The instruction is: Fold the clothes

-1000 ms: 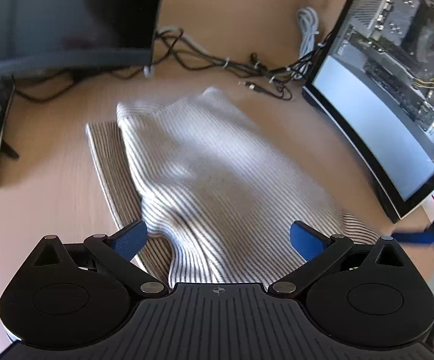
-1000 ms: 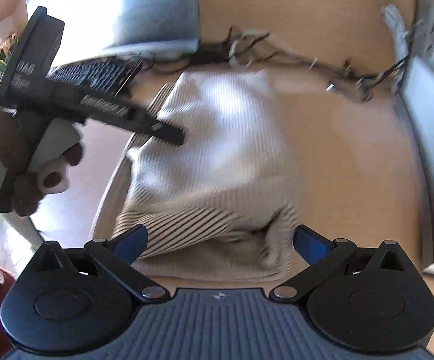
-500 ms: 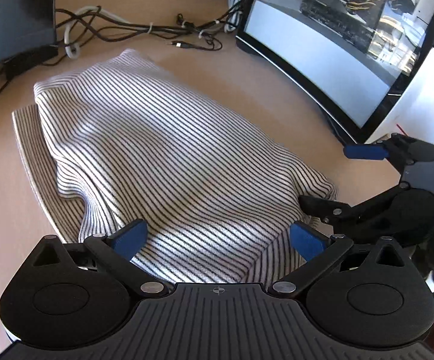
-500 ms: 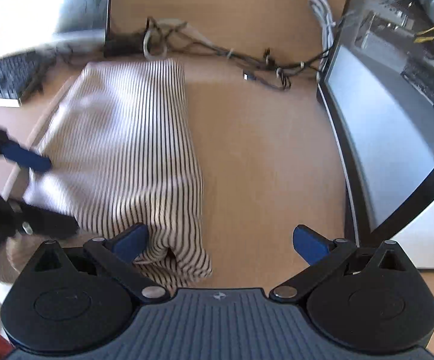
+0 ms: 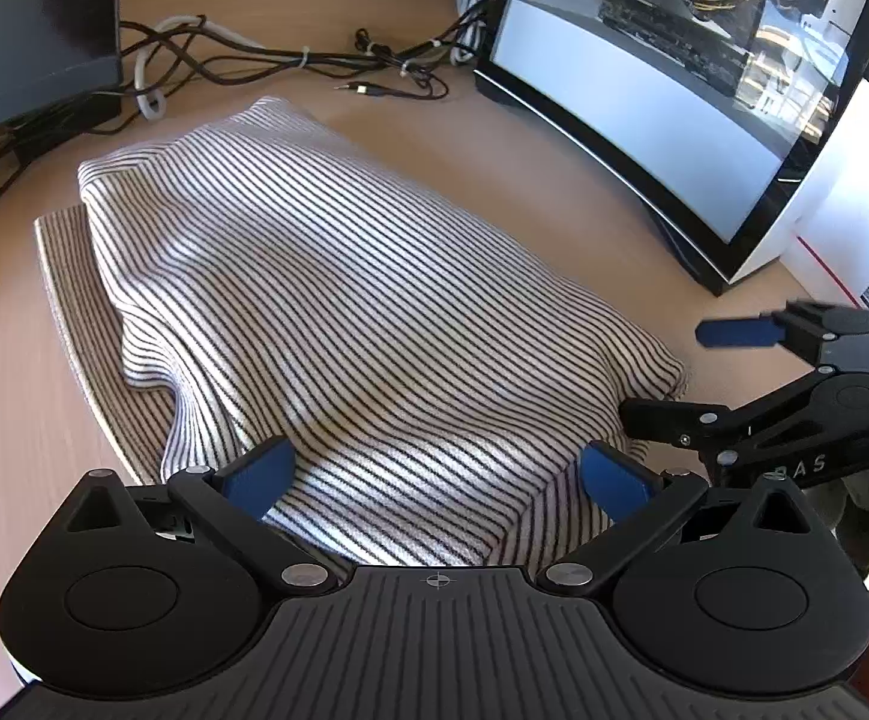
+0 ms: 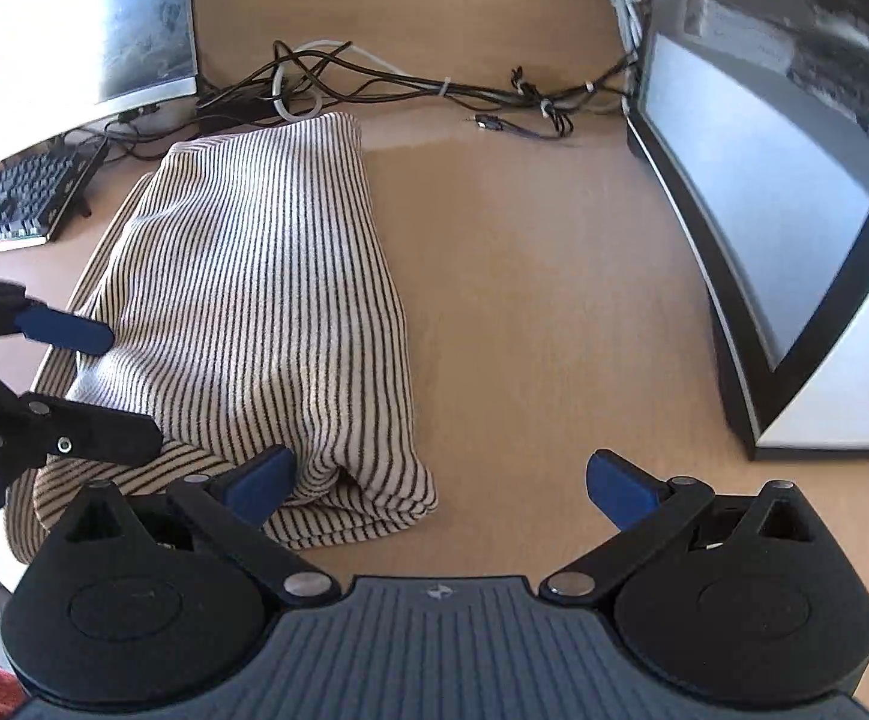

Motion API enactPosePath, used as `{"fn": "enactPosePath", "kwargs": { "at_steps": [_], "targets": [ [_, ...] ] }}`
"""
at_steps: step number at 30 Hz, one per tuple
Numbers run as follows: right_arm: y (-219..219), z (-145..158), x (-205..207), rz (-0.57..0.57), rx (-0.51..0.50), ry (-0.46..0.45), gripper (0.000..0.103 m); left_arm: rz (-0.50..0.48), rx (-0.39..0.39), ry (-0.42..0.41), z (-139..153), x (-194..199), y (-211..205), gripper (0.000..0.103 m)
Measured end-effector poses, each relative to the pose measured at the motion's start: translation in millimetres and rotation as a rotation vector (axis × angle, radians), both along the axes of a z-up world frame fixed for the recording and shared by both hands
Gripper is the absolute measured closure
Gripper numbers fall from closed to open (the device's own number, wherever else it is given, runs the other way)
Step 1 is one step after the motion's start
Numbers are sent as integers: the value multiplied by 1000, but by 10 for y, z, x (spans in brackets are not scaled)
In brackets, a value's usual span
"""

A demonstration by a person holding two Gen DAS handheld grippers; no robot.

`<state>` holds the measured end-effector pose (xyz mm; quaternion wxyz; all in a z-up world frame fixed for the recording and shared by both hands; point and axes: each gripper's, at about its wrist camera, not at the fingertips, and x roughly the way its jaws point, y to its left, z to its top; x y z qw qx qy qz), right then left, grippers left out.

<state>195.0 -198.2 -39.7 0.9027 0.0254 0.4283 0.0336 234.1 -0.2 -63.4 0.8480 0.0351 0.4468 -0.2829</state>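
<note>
The shirt (image 5: 338,312) lies folded on the desk (image 6: 530,276), a striped bundle between your two monitors, and its lower layer sticks out as a flat border along the side toward the keyboard (image 6: 14,198). Your left gripper (image 5: 434,474) is released, the blue pads wide apart, and it hovers over the near edge of the shirt without holding any cloth. Your right gripper (image 6: 440,480) is released too; its left pad (image 6: 260,480) is over the near right corner of the shirt, and the other pad is over bare desk. In the left view you see the right gripper just beside that same corner. To the right of the shirt there is a wide strip of free desk up to the curved monitor (image 6: 782,192). Behind the shirt the far edge comes close to the cables (image 5: 290,60), so there is little room there. The other monitor (image 6: 68,24) stands behind the shirt on the keyboard side.
</note>
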Motion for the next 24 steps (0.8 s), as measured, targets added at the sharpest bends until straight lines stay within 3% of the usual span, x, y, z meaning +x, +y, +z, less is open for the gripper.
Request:
{"fn": "enactPosePath", "kwargs": {
  "at_steps": [4, 8, 11, 13, 14, 16, 18, 21, 24],
  "targets": [
    [-65, -32, -9, -40, 91, 25, 0, 0, -3, -6, -1, -13, 36, 0],
    [-10, -20, -33, -106, 120, 47, 0, -2, -5, -19, -5, -26, 78, 0],
    [-26, 24, 4, -77, 158, 82, 0, 5, -11, -20, -3, -28, 109, 0],
    [-130, 166, -56, -93, 219, 7, 0, 11, -24, -18, -1, -27, 129, 0],
    [-151, 243, -81, -89, 207, -34, 0, 15, -31, -19, -3, -30, 137, 0],
    [-107, 345, -77, -50, 87, -90, 0, 17, -34, -27, -9, -41, 142, 0],
    [-21, 256, 5, 3, -60, -54, 0, 12, -29, -34, -12, -50, 134, 0],
    [-11, 1, 56, 17, -67, 20, 0, 9, -32, -39, -13, -56, 143, 0],
    [-54, 13, 64, 21, -45, 24, 0, 12, -40, -50, -21, -74, 146, 0]
  ]
}}
